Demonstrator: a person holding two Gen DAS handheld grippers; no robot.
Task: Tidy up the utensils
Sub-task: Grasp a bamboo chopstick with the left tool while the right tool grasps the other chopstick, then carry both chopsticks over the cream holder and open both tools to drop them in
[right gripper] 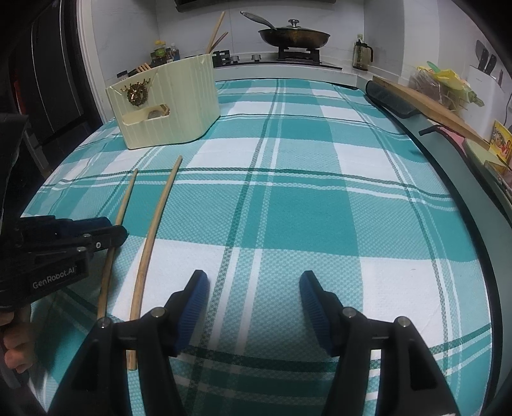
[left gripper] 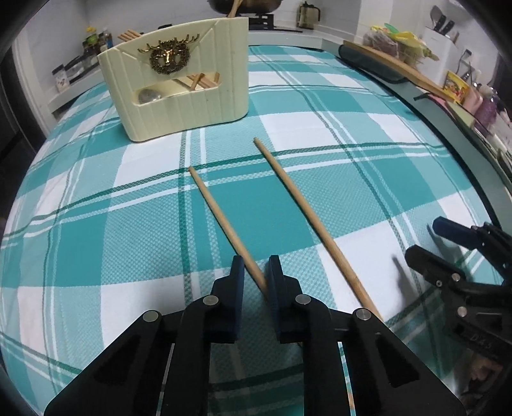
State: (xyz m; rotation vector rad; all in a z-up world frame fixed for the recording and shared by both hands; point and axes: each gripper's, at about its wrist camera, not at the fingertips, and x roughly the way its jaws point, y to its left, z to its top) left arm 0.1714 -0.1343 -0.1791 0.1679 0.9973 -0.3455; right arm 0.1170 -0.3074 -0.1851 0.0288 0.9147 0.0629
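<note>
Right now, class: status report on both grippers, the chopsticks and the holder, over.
Left gripper shut on left chopstick. Right gripper open, empty. Second chopstick loose on cloth. Path to cream holder clear.

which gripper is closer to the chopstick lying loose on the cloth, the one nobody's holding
Left. The left gripper, shut on the other chopstick, sits right beside the free chopstick. The right gripper stands open farther off on its other side.

White tiled wall behind; gas hob with lidded wok on far counter. Teal-and-white checked cloth covers surface. Knife block at right.
</note>
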